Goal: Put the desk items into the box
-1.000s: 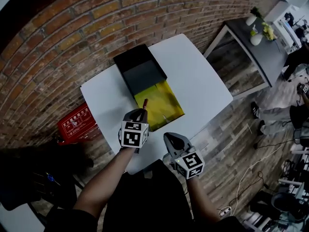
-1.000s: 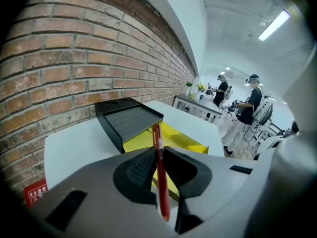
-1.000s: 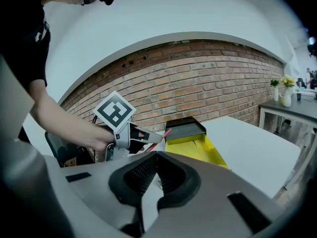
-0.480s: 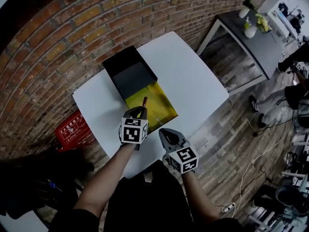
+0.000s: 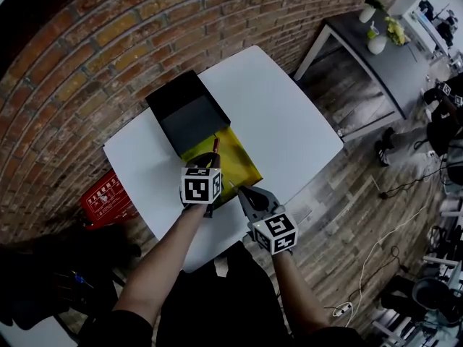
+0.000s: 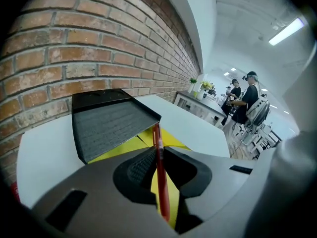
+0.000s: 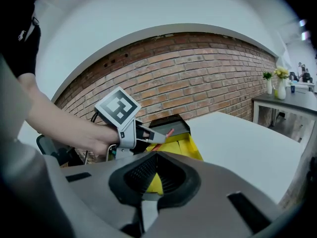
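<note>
**1. Left gripper.** The left gripper (image 5: pixel 208 163) was clenched on a red pen (image 5: pixel 215 145). In the left gripper view the gripper (image 6: pixel 159 155) had both pads pressed to the pen (image 6: pixel 159 172), w/ the barrel running straight up btwn them and its tip projecting past the jaws toward 12 o'clock. A bare forearm (image 5: pixel 155 266) ran back from it toward 7 o'clock.

**2. Pen pos.** In the head view the pen tip lay over the yellow box (image 5: pixel 242 166), close to where the black lid (image 5: pixel 188 114) joined it. Contact btwn pen and box could not be told. The right gripper view showed the pen (image 7: pixel 167 132) angled up toward the lid (image 7: pixel 168 122).

**3. Box.** The box was open on the white table (image 5: pixel 289 121), w/ the lid folded back at its 11 o'clock end. The lid (image 6: pixel 109 125) had a grey foam lining. No items could be made out inside the yellow part (image 6: pixel 124 148).

**4. Right gripper.** The right gripper (image 5: pixel 242 194) sat at approx. 4 o'clock of the left gripper, near the box's front corner. Its jaws (image 7: pixel 156 155) were closed tip to tip w/ nothing btwn them, and it pointed at the box (image 7: pixel 185 148).

**5. Surroundings.** A brick wall (image 5: pixel 108 42) stood behind the table. A red case (image 5: pixel 108 197) lay on the floor at 9 o'clock of the left gripper. A second table (image 5: pixel 383 56) w/ vases stood at 2 o'clock, well apart.
</note>
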`<state>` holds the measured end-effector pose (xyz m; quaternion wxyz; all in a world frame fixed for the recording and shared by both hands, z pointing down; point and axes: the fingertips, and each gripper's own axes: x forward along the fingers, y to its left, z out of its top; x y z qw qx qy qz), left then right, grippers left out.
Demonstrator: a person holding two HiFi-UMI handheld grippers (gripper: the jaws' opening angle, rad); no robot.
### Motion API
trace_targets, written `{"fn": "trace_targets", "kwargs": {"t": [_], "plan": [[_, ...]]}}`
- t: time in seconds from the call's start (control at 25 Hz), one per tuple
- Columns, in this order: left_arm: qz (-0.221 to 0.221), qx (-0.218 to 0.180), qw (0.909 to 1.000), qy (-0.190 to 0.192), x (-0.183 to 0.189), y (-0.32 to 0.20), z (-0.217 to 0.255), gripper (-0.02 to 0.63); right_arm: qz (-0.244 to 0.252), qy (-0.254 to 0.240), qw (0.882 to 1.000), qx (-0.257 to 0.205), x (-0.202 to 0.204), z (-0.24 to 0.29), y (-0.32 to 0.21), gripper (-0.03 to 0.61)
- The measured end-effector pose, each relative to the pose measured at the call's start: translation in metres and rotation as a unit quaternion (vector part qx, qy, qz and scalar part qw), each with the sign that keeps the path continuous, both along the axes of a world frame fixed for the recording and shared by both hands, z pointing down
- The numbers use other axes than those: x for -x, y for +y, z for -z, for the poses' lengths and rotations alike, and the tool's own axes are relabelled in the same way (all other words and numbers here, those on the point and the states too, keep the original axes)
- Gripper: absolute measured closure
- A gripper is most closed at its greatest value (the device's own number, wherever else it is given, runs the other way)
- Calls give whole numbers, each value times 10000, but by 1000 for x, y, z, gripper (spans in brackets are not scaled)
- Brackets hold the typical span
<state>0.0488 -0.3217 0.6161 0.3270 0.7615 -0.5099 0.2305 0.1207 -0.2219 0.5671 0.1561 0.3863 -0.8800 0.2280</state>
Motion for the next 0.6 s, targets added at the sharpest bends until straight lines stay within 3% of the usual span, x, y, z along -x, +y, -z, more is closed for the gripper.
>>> {"fn": "trace_targets", "kwargs": {"t": [0.6], "plan": [[229, 541, 9982, -87, -13, -21, -50, 555, -6, -45, 9997, 243, -20, -21, -5, 557]]}}
